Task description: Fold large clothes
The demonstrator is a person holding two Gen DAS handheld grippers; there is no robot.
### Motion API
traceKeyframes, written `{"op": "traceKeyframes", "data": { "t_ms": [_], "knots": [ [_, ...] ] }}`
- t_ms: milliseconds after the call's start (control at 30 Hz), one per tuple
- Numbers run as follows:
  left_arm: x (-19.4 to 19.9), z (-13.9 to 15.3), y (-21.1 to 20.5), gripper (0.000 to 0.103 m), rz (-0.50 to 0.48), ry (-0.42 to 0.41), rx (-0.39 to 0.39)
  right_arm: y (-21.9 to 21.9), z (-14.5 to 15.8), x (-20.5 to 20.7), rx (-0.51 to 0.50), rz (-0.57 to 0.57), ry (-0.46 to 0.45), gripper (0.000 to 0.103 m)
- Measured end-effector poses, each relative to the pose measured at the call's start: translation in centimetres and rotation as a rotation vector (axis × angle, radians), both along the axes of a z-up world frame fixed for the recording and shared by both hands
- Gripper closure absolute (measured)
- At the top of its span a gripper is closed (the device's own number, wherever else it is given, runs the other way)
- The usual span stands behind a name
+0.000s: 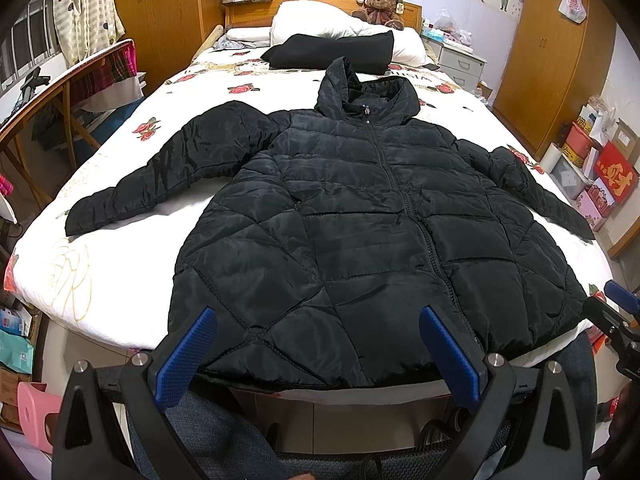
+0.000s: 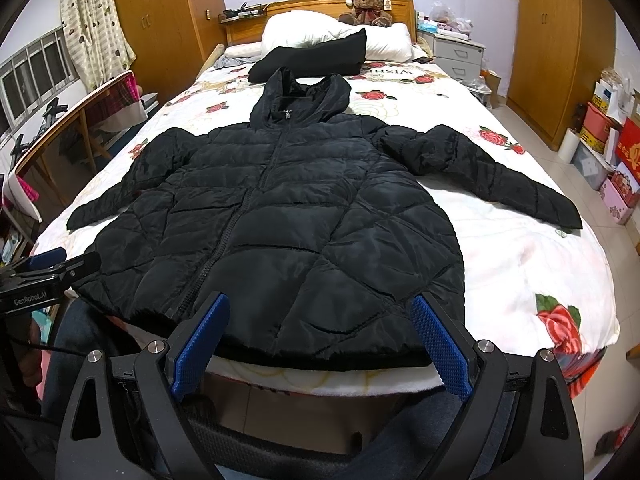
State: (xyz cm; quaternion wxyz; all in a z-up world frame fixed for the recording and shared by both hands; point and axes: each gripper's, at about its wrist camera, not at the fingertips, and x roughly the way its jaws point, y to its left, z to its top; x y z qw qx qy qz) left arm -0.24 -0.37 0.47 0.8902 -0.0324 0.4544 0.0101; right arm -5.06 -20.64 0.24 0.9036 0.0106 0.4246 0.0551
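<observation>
A black quilted hooded jacket [image 1: 360, 220] [image 2: 288, 216] lies flat and zipped on the bed, front up, hood towards the headboard, both sleeves spread outwards. Its hem hangs near the bed's front edge. My left gripper [image 1: 318, 322] hovers open just in front of the hem, left of the zip, nothing between its blue pads [image 1: 188, 356]. My right gripper [image 2: 322, 314] is open too, held before the hem's right half, with blue pads [image 2: 440, 348] apart. Each gripper shows at the edge of the other's view: the right gripper [image 1: 618, 312] and the left gripper [image 2: 48, 270].
The bed carries a white rose-print cover [image 1: 120, 264] [image 2: 520, 264]. A folded black garment [image 1: 336, 54] [image 2: 312, 58], pillows [image 2: 320, 34] and a teddy bear [image 2: 366, 6] lie near the headboard. A wooden table [image 1: 60, 92] stands left, boxes [image 2: 616, 160] right. A person's legs are below.
</observation>
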Motion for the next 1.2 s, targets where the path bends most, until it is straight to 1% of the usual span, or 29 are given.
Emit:
{"op": "traceKeyframes", "data": {
  "t_ms": [333, 500, 733, 900, 1033, 1133, 1200],
  "knots": [
    [-0.1, 0.1, -0.1, 0.001, 0.000, 0.002, -0.001, 0.2, 0.0, 0.0, -0.002, 0.000, 0.000, 0.010],
    [-0.5, -0.4, -0.8, 0.001, -0.002, 0.005, 0.003, 0.0, 0.1, 0.2, 0.008, 0.002, -0.006, 0.010],
    [0.3, -1.1, 0.1, 0.001, 0.010, 0.020, -0.006, 0.2, 0.0, 1.1, 0.000, 0.015, -0.004, 0.010],
    [1.5, -1.7, 1.7, 0.000, 0.032, 0.029, -0.020, 1.2, -0.2, 2.4, -0.007, 0.049, 0.009, 0.010],
    [3.0, -2.3, 4.0, 0.001, 0.073, 0.029, -0.035, 2.6, -0.4, 4.4, -0.022, 0.088, 0.014, 0.010],
    [4.4, -3.1, 6.7, 0.001, 0.125, 0.040, -0.061, 3.8, -0.5, 6.2, -0.032, 0.113, 0.011, 0.010],
    [5.2, -3.4, 8.5, 0.001, 0.158, 0.041, -0.097, 4.6, -0.7, 7.4, -0.038, 0.128, 0.010, 0.010]
  ]
}}
